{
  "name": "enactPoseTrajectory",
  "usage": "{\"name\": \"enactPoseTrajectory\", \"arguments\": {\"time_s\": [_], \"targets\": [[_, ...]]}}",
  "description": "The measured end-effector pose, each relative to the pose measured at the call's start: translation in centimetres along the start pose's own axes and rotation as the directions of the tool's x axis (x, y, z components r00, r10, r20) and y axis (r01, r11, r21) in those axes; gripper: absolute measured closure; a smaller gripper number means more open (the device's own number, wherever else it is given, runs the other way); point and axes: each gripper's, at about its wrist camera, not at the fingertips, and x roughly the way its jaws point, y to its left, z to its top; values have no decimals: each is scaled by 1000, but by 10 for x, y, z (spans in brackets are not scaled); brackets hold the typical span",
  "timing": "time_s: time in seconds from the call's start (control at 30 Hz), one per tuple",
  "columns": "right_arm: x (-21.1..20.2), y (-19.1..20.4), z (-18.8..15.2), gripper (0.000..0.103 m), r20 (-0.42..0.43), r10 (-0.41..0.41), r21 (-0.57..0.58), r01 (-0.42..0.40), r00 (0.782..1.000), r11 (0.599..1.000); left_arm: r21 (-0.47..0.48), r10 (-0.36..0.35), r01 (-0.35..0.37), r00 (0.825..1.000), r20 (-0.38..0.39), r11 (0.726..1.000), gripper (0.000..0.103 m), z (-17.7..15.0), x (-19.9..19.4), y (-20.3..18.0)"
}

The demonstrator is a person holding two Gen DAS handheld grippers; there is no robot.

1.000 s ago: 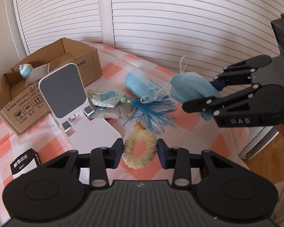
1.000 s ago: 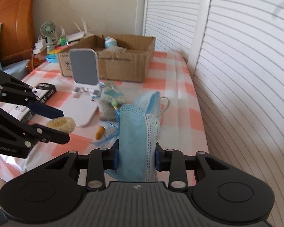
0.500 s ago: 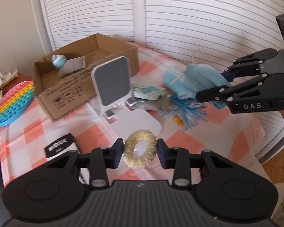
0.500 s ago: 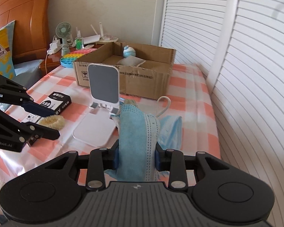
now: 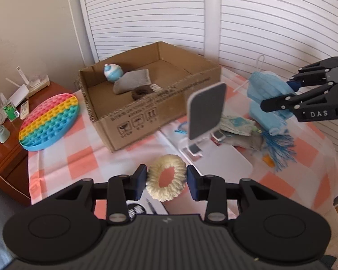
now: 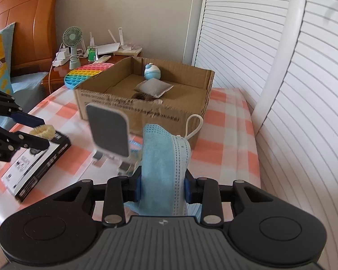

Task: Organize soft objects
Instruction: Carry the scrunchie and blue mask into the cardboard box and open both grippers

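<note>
My left gripper [image 5: 166,180] is shut on a cream fluffy hair ring [image 5: 165,194], held above the checked tablecloth in front of the cardboard box [image 5: 146,112]. It also shows in the right wrist view [image 6: 41,135]. My right gripper [image 6: 162,184] is shut on a blue face mask [image 6: 164,168], held above the table to the right of the box; the mask also shows in the left wrist view [image 5: 268,90]. The box [image 6: 146,110] holds a blue-white round toy [image 5: 112,73], a grey pouch [image 5: 133,82] and a dark item.
A white phone stand [image 5: 206,112] stands between my grippers and the box. Another blue mask, a tassel [image 5: 279,146] and small pouches lie right of it. A rainbow pop mat [image 5: 49,121] lies left. A black box [image 6: 38,164] lies front left. A shutter wall runs behind.
Both grippers have risen and moved toward the cardboard box with their loads; the box now looks nearer and more central in both views.
</note>
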Motion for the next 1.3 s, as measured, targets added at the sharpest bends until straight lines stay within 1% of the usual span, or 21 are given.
{"name": "enactPoseTrajectory", "arguments": {"time_s": [0.17,0.37,0.47,0.6,0.67,0.7,0.73,0.77,0.8,0.83,0.87,0.93,1.0,1.07,1.23,1.27,1.3], "targets": [[17,-10,23,65,6,2,-12,-2,1000,1000,0,22,-22,1000,19,1000,66,24,9,18],[38,-21,58,65,24,21,-14,-21,999,1000,2,42,-42,997,63,999,66,68,25,37],[48,-24,78,65,37,21,-21,-21,999,1000,8,58,-59,995,83,998,66,90,38,45],[63,-25,100,65,44,24,-33,-23,999,999,-10,76,-75,993,91,997,66,114,62,57],[70,-24,106,65,39,24,-41,-23,999,999,-25,89,-87,992,90,996,63,121,76,62],[74,-24,109,65,36,23,-44,-21,999,999,-40,104,-100,991,90,994,59,122,82,65],[79,-24,111,65,32,21,-46,-20,999,999,-53,116,-112,989,87,992,47,123,88,68],[83,-24,113,65,26,24,-44,-22,999,999,-66,124,-119,989,78,991,39,123,94,71],[87,-25,115,65,20,27,-41,-26,999,999,-75,127,-122,989,70,990,26,122,98,73],[90,-25,117,65,17,27,-37,-27,999,999,-81,129,-123,989,72,989,22,120,99,75],[94,-25,118,65,13,28,-35,-27,1000,999,-83,132,-125,988,82,989,20,117,97,75],[101,-26,122,65,5,32,-36,-32,999,999,-83,136,-129,986,92,988,10,110,91,77],[107,-25,126,65,-1,35,-40,-35,999,999,-86,139,-131,985,100,988,7,102,80,76],[114,-25,132,65,-2,31,-45,-31,1000,999,-77,127,-120,986,108,990,5,91,66,73],[135,-29,154,64,-5,33,-34,-33,999,999,-100,136,-125,985,109,987,4,59,29,69],[140,-28,159,64,-2,26,-34,-26,1000,999,-112,138,-126,984,112,986,4,54,22,69],[145,-28,165,60,1,16,-32,-16,1000,999,-126,141,-126,983,121,984,4,49,16,70]]}}
